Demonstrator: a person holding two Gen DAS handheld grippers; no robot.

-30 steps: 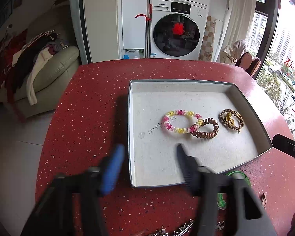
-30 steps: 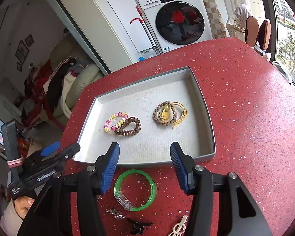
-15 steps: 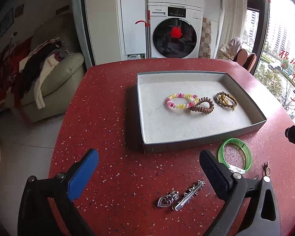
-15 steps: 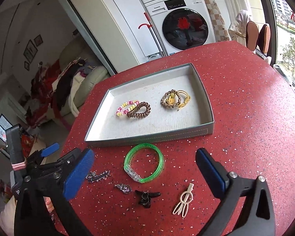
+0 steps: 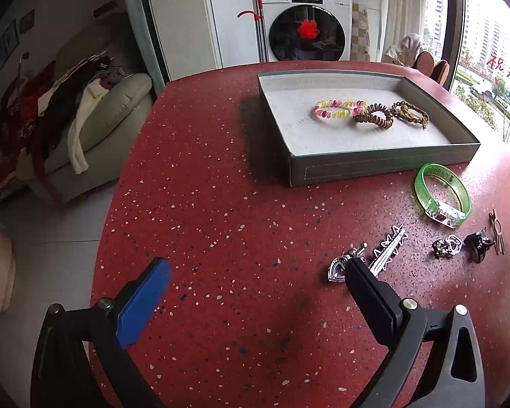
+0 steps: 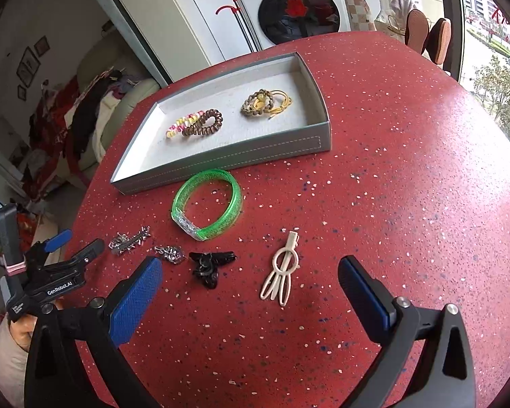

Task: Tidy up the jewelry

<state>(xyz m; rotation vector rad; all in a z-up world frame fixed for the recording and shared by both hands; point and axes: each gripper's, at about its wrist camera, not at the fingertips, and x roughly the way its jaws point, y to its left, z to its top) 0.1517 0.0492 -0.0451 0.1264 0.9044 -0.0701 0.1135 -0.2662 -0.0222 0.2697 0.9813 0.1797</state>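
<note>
A grey tray (image 5: 384, 166) (image 6: 221, 166) holds a pink-yellow coil tie (image 5: 336, 108), a brown coil tie (image 5: 374, 119) and a braided bracelet (image 5: 409, 114). In front of it on the red table lie a green bangle (image 6: 207, 204), a silver bar clip (image 5: 387, 250), a heart brooch (image 5: 336, 270), a small silver piece (image 6: 170, 253), a black claw clip (image 6: 209, 265) and a cream hair clip (image 6: 282, 272). My left gripper (image 5: 255, 272) is open above bare table, its right finger beside the brooch. My right gripper (image 6: 250, 268) is open wide, with the black and cream clips lying just beyond its fingertips.
The red speckled table (image 6: 408, 170) curves off at the left, with floor and a sofa piled with clothes (image 5: 85, 112) beyond. A washing machine (image 5: 306, 27) stands behind the table. A hand holds the left gripper (image 6: 80, 241) at the left edge of the right wrist view.
Both grippers have drawn back from over the tray toward the near side of the table and sunk lower. Both sets of jaws have spread wide. The loose pieces have come into view.
</note>
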